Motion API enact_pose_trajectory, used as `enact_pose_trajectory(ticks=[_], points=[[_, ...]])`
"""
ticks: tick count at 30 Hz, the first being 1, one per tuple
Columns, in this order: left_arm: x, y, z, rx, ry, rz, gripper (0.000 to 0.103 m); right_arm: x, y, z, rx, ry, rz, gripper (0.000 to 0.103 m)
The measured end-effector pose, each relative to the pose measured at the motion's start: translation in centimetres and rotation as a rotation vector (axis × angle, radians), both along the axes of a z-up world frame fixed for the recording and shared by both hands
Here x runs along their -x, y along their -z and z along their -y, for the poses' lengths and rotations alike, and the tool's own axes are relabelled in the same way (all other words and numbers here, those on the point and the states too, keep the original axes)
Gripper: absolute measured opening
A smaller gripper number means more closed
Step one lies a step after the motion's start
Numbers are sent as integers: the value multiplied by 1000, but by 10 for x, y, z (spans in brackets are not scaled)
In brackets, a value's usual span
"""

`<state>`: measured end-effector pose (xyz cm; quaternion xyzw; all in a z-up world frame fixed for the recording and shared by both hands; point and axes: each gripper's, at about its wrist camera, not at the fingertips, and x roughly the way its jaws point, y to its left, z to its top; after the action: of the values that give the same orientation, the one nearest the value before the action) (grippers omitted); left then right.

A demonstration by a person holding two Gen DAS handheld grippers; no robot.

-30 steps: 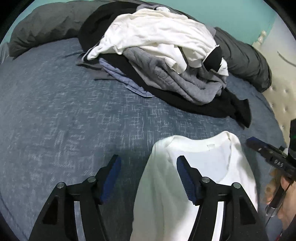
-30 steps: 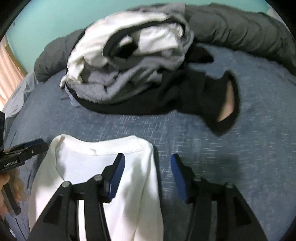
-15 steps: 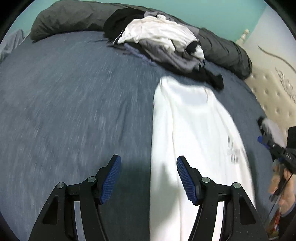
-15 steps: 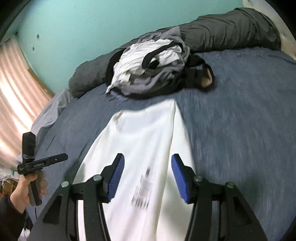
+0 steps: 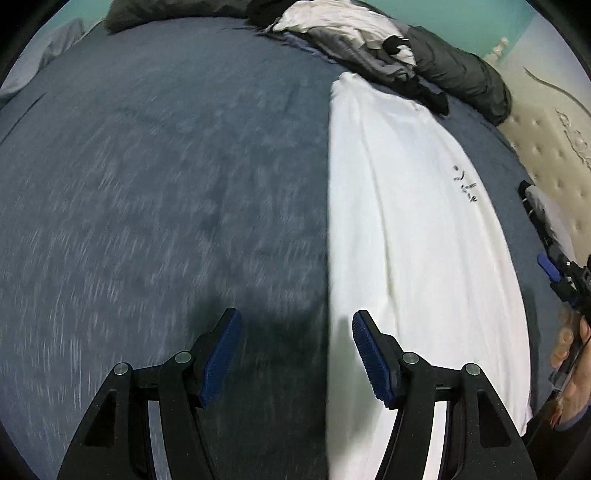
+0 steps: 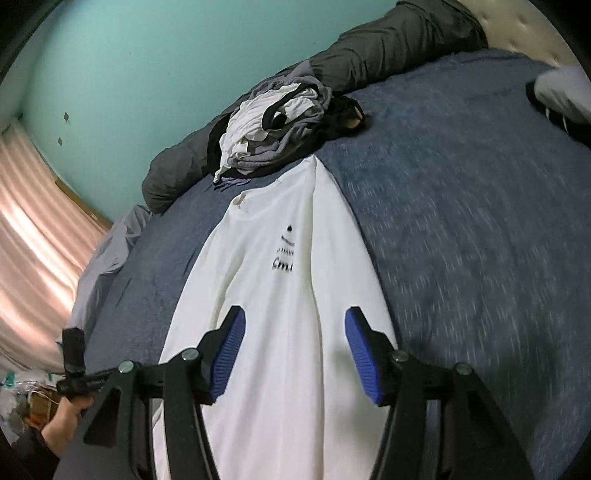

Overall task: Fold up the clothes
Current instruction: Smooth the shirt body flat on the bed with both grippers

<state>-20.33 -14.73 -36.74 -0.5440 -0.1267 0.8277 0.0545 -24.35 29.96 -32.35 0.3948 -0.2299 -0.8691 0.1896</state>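
A white T-shirt (image 5: pixel 417 229) with a small black print lies as a long folded strip on the dark blue bedspread (image 5: pixel 147 184); it also shows in the right wrist view (image 6: pixel 280 295). My left gripper (image 5: pixel 293 354) is open and empty, over the strip's left edge near the hem end. My right gripper (image 6: pixel 291 354) is open and empty above the strip's lower part. The right gripper shows at the far right of the left wrist view (image 5: pixel 561 273), and the left gripper at the lower left of the right wrist view (image 6: pixel 77 373).
A pile of unfolded white, grey and black clothes (image 5: pixel 354 33) lies beyond the collar end, also in the right wrist view (image 6: pixel 280 122). A dark grey rolled duvet (image 6: pixel 399 48) lies along the teal wall. A cream tufted headboard (image 5: pixel 546 147) stands at the right. Pink curtains (image 6: pixel 33 258) hang left.
Both grippers have pulled back from the collar end toward the hem end of the shirt. The full length of the strip has come into view. Both stay open.
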Motion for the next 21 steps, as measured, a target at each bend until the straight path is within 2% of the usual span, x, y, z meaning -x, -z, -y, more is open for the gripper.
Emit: enact_pose_trajectory(ticks=[5,12,15,19,21], points=[[-28,5,10,-7,-60,33,65,-17,1,-8,57,32,-21,57],[-59,12,-2,-30,-79,74,65,-15,-2,-14,130,54,-38,57],[-71,14,-7,-35,-84,87,65,-14,-6,-5,119,11,-43,57],[-80,17,-14,-39,-72,107,50,-13,-6,-1,134,1,-45,57],[-84,18,-17,-42,-65,118,36,-13,-5,-1,147,2,-40,57]])
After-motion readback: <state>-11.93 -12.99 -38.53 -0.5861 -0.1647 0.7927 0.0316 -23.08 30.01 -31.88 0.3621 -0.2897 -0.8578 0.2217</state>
